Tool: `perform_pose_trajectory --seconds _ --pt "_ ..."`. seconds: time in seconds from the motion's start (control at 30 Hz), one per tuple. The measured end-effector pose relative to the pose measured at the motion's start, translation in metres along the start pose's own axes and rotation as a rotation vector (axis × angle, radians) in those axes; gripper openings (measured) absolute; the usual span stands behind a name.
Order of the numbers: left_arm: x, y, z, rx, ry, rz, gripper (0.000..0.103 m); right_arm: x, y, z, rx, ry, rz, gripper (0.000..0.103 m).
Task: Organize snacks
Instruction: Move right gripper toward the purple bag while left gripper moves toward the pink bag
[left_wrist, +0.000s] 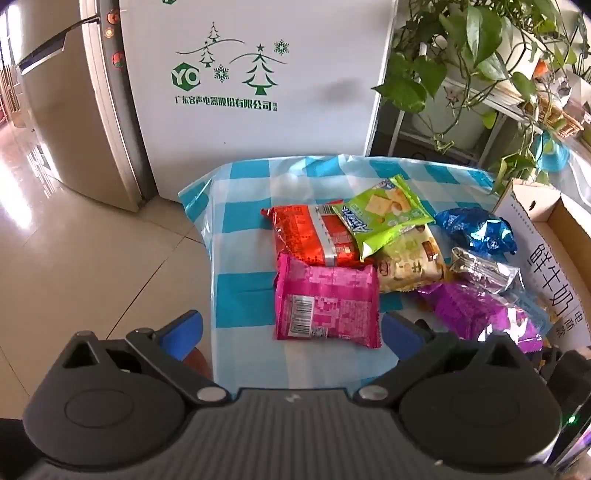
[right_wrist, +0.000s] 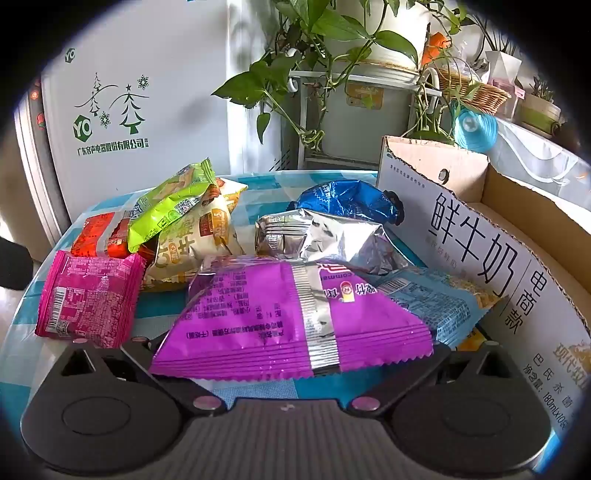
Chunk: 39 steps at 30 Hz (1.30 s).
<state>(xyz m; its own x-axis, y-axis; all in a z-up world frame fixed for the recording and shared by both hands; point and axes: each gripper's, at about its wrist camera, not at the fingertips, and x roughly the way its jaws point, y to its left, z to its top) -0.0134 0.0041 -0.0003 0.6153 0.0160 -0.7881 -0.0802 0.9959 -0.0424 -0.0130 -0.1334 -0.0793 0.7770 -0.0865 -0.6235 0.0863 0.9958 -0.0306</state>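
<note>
The cardboard milk carton box (right_wrist: 476, 236) stood open at the right edge of the surface (left_wrist: 243, 295), and the little of its inside that showed held nothing visible; most of the interior was cut off by the frame. All the snacks lay outside it on the blue-and-white checked cloth: a pink packet (left_wrist: 327, 304), a red packet (left_wrist: 306, 236), a green cracker packet (left_wrist: 384, 214) resting on a cream packet (left_wrist: 410, 262), a blue foil packet (left_wrist: 476, 229), a silver foil packet (left_wrist: 484, 269) and a purple packet (right_wrist: 291, 321).

Only the right wrist view showed a light blue packet (right_wrist: 439, 299) tucked under the purple one against the box. Only the left wrist view showed the tiled floor (left_wrist: 92, 266) and the fridge (left_wrist: 70, 110).

The left gripper (left_wrist: 291, 326) stood wide, fingers either side of the pink packet without pressing it. The right gripper (right_wrist: 295, 350) also stood wide, its fingertips hidden beneath the purple packet, so contact could not be judged.
</note>
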Motion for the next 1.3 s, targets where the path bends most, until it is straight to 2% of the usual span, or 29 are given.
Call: perform_pose_trajectory --seconds 0.1,0.17,0.23,0.37,0.47,0.6,0.8,0.97,1.17,1.3 --pt "0.003 -0.001 0.000 -0.004 0.017 0.003 0.102 -0.001 0.002 0.002 0.003 0.017 -0.007 0.103" --pt "0.005 -0.002 -0.001 -0.001 0.031 0.009 0.102 -0.002 0.003 0.006 0.012 0.066 -0.013 0.103" --pt "0.006 -0.004 -0.001 -0.001 0.037 0.013 0.102 -0.004 0.002 0.013 0.022 0.147 -0.013 0.103" --pt "0.006 -0.005 0.000 -0.005 0.042 0.016 0.102 -0.006 -0.001 0.026 -0.033 0.338 0.047 0.103" --pt "0.005 -0.005 0.001 -0.010 0.045 0.016 0.102 -0.014 -0.005 0.030 -0.043 0.416 0.048 0.103" --pt "0.005 -0.005 0.002 -0.022 0.057 0.010 0.102 -0.036 -0.009 0.042 -0.082 0.423 0.064 0.103" --pt "-0.001 -0.008 0.004 -0.015 0.050 0.017 0.102 -0.065 -0.025 0.076 -0.100 0.363 0.070 0.103" --pt "-0.003 -0.012 0.006 0.003 0.043 0.040 0.102 -0.066 -0.047 0.092 -0.113 0.324 0.083 0.103" --pt "-0.003 -0.018 0.006 0.007 0.049 0.046 0.102 -0.050 -0.061 0.093 0.025 0.382 0.057 0.103" --pt "-0.004 -0.024 0.006 0.018 0.051 0.037 0.102 -0.049 -0.063 0.093 0.050 0.368 0.044 0.103"
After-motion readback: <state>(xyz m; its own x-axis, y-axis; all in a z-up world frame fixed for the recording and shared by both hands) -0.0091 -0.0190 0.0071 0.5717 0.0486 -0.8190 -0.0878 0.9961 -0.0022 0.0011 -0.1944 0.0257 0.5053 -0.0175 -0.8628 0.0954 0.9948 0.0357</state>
